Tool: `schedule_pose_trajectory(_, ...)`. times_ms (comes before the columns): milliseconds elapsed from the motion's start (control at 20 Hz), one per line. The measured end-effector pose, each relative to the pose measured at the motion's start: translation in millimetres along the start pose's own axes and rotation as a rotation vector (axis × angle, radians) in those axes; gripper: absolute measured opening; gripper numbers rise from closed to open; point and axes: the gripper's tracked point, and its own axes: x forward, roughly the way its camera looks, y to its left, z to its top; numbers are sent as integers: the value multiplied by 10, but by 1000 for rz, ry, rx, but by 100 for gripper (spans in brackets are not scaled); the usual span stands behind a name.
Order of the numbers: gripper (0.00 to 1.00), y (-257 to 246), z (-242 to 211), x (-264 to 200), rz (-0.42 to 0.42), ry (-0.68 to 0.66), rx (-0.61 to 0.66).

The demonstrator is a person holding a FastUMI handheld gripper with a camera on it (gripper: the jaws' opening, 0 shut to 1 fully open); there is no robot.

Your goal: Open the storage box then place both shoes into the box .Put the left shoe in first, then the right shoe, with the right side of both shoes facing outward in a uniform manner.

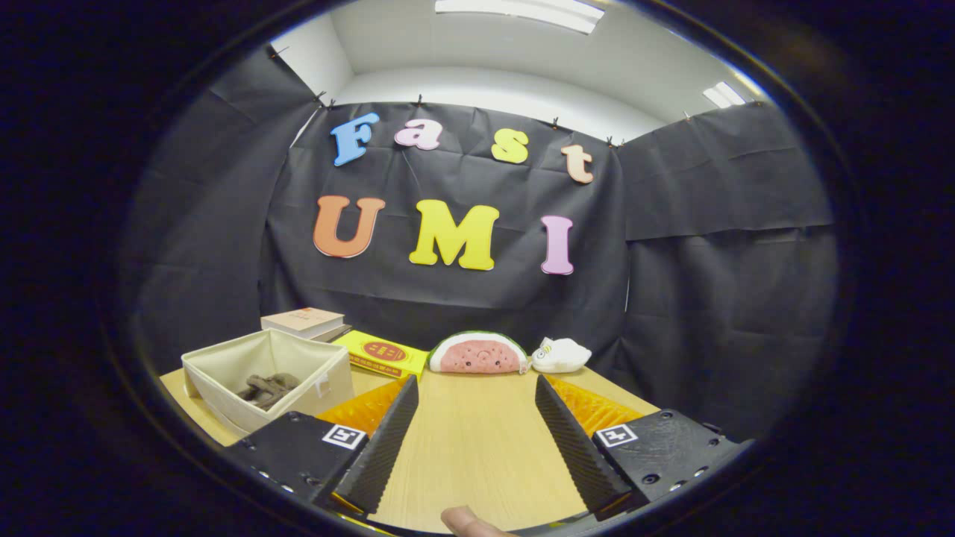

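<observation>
A: Storage box (302,373), location?
B: Just ahead-left of the tongs (473,425); open-topped, shoes (267,388) lying inside, apparently packed.
A: Tongs?
B: Spread wide, empty over bare table (470,447).
A: Beyond?
B: Watermelon plush (477,353), set aside.

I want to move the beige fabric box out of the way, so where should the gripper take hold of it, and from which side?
Grip the near wall's top rim of the beige fabric box, coming down from above. The box is open-topped with thin upright walls, so one finger can go inside and one outside. Keep clear of the brown item lying inside. The gripper is open over bare table, right of the box.
</observation>
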Motion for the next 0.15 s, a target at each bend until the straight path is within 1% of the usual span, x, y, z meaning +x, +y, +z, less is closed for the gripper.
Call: schedule_pose_trajectory(150, 96, 31, -5, 28, 5, -10, 3)
